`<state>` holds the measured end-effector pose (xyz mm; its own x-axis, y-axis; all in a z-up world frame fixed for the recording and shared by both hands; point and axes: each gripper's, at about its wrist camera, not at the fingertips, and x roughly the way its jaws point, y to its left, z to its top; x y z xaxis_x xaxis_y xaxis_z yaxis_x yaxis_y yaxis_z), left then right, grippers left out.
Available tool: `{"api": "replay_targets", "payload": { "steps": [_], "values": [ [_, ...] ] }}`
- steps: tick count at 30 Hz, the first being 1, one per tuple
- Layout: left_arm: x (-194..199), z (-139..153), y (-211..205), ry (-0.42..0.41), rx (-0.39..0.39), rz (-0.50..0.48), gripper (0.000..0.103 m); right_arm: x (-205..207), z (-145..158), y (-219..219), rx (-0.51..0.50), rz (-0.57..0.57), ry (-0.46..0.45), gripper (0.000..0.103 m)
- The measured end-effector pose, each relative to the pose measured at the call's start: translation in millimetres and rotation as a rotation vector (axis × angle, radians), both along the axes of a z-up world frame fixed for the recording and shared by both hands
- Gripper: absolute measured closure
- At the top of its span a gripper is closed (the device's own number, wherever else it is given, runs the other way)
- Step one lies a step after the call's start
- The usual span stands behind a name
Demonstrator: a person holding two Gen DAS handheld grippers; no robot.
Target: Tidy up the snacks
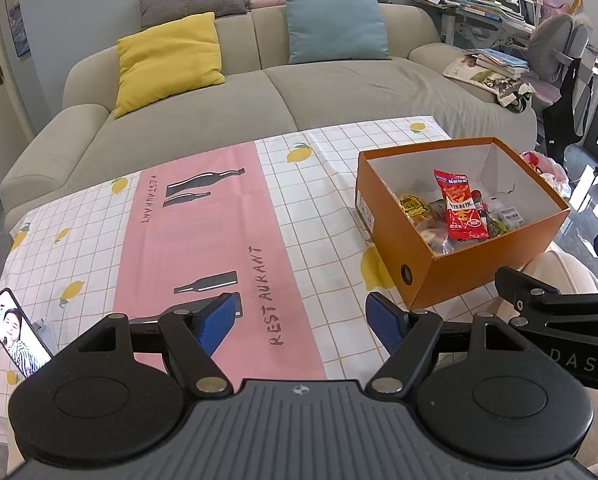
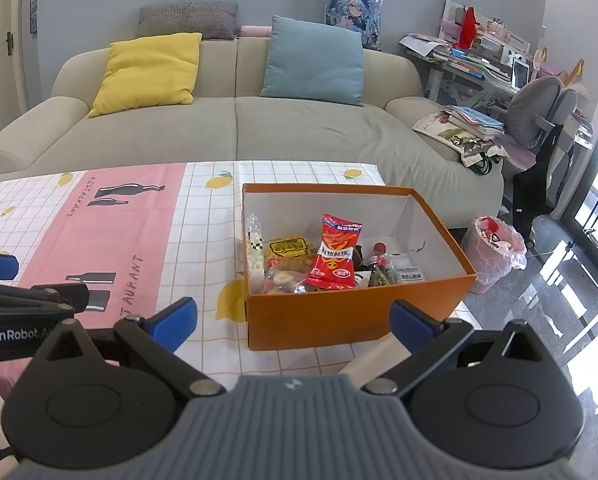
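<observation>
An orange cardboard box (image 1: pixel 475 270) (image 2: pixel 339 320) stands on the right part of the table. Inside lie several snack packs: a red packet (image 1: pixel 461 210) (image 2: pixel 335 258) leaning on top, a yellow packet (image 1: pixel 413 205) (image 2: pixel 289 249), a small dark bottle (image 2: pixel 380 258) and a clear bag of white pieces (image 2: pixel 255 254). My left gripper (image 1: pixel 301 322) hovers open over the pink strip of the tablecloth, left of the box, with nothing between its blue pads. My right gripper (image 2: pixel 293 320) hangs open in front of the box's near wall, holding nothing.
A checked lemon-print tablecloth (image 1: pixel 99 240) (image 2: pixel 203 232) with a pink strip covers the table. A phone (image 1: pixel 17 332) leans at the left edge. Behind stands a beige sofa (image 2: pixel 235 128) with cushions. A pink-lined bin (image 2: pixel 497 254) sits on the floor at the right, beyond it a cluttered desk and chair.
</observation>
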<state>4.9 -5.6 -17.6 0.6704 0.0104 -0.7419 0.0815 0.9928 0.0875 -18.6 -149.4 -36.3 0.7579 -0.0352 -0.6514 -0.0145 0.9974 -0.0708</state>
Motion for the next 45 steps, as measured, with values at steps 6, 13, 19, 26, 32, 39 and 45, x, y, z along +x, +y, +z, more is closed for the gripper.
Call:
{"api": "replay_targets", "payload": {
  "steps": [6,13,19,26,32,39,45],
  "values": [
    [0,0,0,-0.001,0.0,-0.001,0.016,0,0,0,-0.001,0.0,0.0,0.003],
    [0,0,0,0.0,-0.001,-0.001,0.016,0,0,1,0.0,0.0,0.0,0.003],
    [0,0,0,-0.002,0.001,0.0,0.016,0,1,1,-0.001,-0.001,0.0,0.003],
    [0,1,1,-0.003,0.0,0.007,0.016,1,-1,-2,-0.001,0.006,0.004,0.003],
    [1,0,1,-0.002,-0.001,0.008,0.016,3,-3,-10,0.0,0.015,0.008,0.003],
    [0,1,1,0.0,-0.002,0.01,0.016,3,-2,-13,0.001,0.018,0.011,0.003],
    [-2,1,0,-0.001,-0.003,0.018,0.016,4,-3,-16,0.002,0.02,0.018,0.003]
  ]
}}
